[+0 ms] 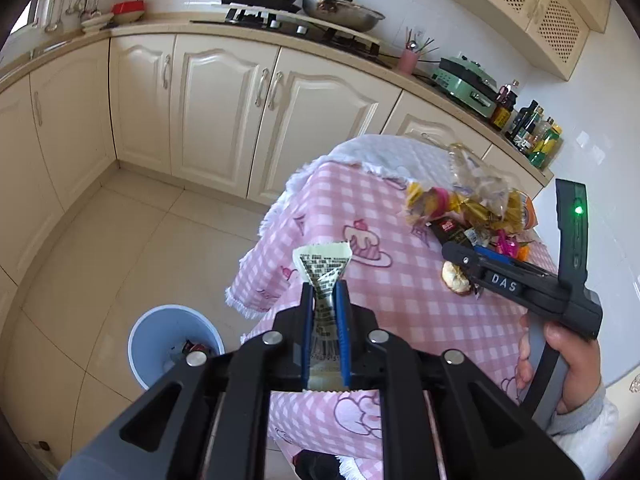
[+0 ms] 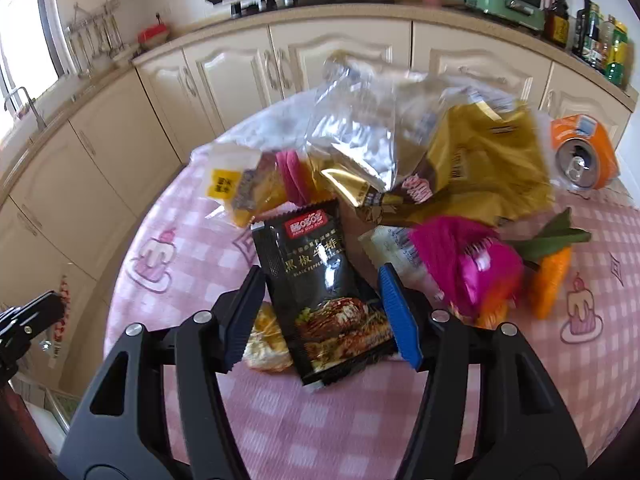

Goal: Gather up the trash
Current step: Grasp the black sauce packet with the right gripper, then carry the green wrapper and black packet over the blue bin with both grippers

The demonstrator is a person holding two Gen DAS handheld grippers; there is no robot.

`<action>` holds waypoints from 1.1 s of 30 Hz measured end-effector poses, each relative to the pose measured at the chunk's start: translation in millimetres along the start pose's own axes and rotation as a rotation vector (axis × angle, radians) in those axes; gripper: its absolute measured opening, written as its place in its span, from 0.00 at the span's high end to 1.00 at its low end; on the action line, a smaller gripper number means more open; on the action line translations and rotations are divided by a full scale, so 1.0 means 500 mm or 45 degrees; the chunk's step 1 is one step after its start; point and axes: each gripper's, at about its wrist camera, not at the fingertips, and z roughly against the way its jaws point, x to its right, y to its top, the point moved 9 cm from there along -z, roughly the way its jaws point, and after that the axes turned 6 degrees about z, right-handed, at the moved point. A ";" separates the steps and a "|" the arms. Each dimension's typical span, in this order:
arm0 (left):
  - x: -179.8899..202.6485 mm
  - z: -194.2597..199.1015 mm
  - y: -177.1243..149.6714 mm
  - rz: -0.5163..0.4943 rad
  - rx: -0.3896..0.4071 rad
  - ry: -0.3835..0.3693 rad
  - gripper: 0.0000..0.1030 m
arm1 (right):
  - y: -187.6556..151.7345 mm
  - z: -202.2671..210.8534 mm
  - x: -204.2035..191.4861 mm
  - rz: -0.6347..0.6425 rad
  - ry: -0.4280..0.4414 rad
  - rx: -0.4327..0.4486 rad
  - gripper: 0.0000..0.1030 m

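A pale printed wrapper [image 1: 325, 280] is pinched flat between the closed-down fingers of the left gripper [image 1: 325, 300], held in the air off the edge of the pink checked table [image 1: 400, 300], with the blue bin [image 1: 160, 332] on the floor beyond that edge. The right gripper [image 2: 320, 304] is spread wide above the table, and nothing is gripped; the black sauce sachet [image 2: 324, 292] lies on the cloth between its fingers, in front of the heap of wrappers [image 2: 420, 152]. The sachet is judged light, thin, glossy and likely slippery; it is best taken across its narrow width, near a crimped edge.
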 end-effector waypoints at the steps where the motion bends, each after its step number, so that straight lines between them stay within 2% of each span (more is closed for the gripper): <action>1: -0.001 -0.002 -0.001 0.004 -0.003 -0.001 0.90 | -0.001 -0.002 -0.001 0.020 -0.010 -0.005 0.51; 2: -0.004 -0.003 -0.002 0.009 -0.007 -0.006 0.90 | -0.003 -0.002 -0.003 0.038 -0.029 -0.009 0.53; 3: -0.005 -0.005 -0.002 0.012 -0.009 -0.012 0.90 | -0.005 0.000 -0.002 0.057 -0.062 -0.011 0.67; 4: -0.006 -0.006 -0.003 0.014 -0.011 -0.017 0.90 | -0.005 0.001 -0.003 0.062 -0.057 -0.007 0.74; 6: -0.007 -0.005 -0.004 0.017 -0.014 -0.026 0.90 | -0.008 0.008 -0.010 0.074 -0.054 0.007 0.77; 10: -0.011 0.007 -0.004 0.018 -0.004 -0.041 0.90 | -0.011 0.052 -0.012 0.073 -0.077 0.076 0.79; 15: -0.033 0.030 -0.002 0.046 0.019 -0.055 0.90 | -0.008 0.138 -0.048 0.068 -0.043 0.179 0.79; 18: -0.052 0.045 -0.002 0.064 0.033 -0.055 0.90 | 0.003 0.177 -0.103 0.111 0.007 0.231 0.79; 21: -0.077 0.056 0.000 0.081 0.044 -0.048 0.90 | 0.014 0.194 -0.206 0.193 0.106 0.257 0.79; 25: -0.138 0.064 0.000 0.131 0.042 -0.012 0.90 | 0.008 0.153 -0.344 0.283 0.236 0.215 0.79; 29: -0.241 0.051 -0.021 0.205 -0.008 0.072 0.90 | -0.028 0.067 -0.468 0.351 0.350 0.110 0.79; 33: -0.337 0.011 -0.054 0.269 -0.092 0.151 0.89 | -0.072 -0.052 -0.544 0.380 0.379 -0.029 0.79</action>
